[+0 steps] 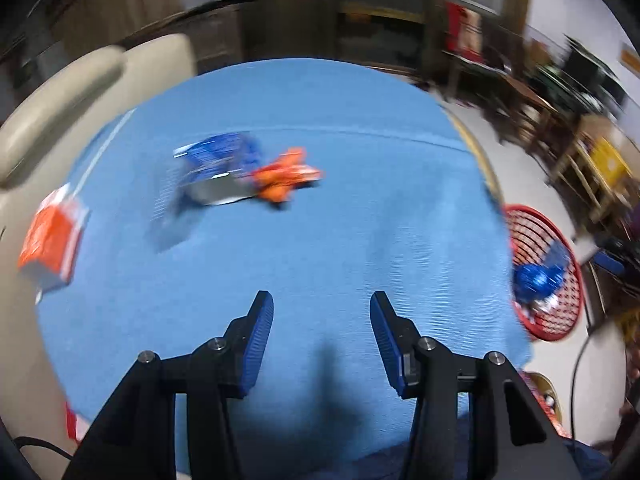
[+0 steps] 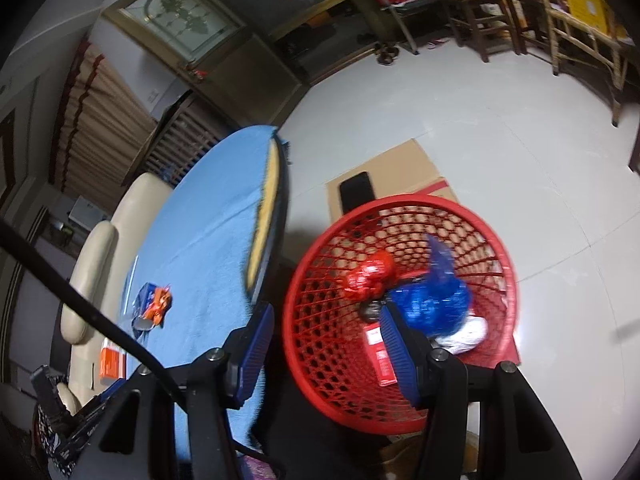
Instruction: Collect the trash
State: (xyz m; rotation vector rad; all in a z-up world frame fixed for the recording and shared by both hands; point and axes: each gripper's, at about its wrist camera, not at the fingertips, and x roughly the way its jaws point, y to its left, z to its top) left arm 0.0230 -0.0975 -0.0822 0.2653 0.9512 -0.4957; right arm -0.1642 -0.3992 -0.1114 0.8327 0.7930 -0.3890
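Nearest, the left gripper (image 1: 322, 334) hangs over the blue tablecloth (image 1: 320, 240), jaws apart and empty. The right gripper (image 2: 326, 340) hangs above the red basket (image 2: 316, 344) on the floor right of the table, jaws likewise apart and empty; a blue wrapper (image 2: 434, 300) and a red wrapper (image 2: 370, 276) lie inside. Mid-table wait a blue packet (image 1: 212, 170) touching an orange wrapper (image 1: 286, 178), and at the left edge an orange carton (image 1: 52, 246). The step appears to be fetching the next piece; the left gripper must reach farther in. Beyond stand cream chairs (image 1: 80, 92) and wooden furniture (image 2: 480, 12).
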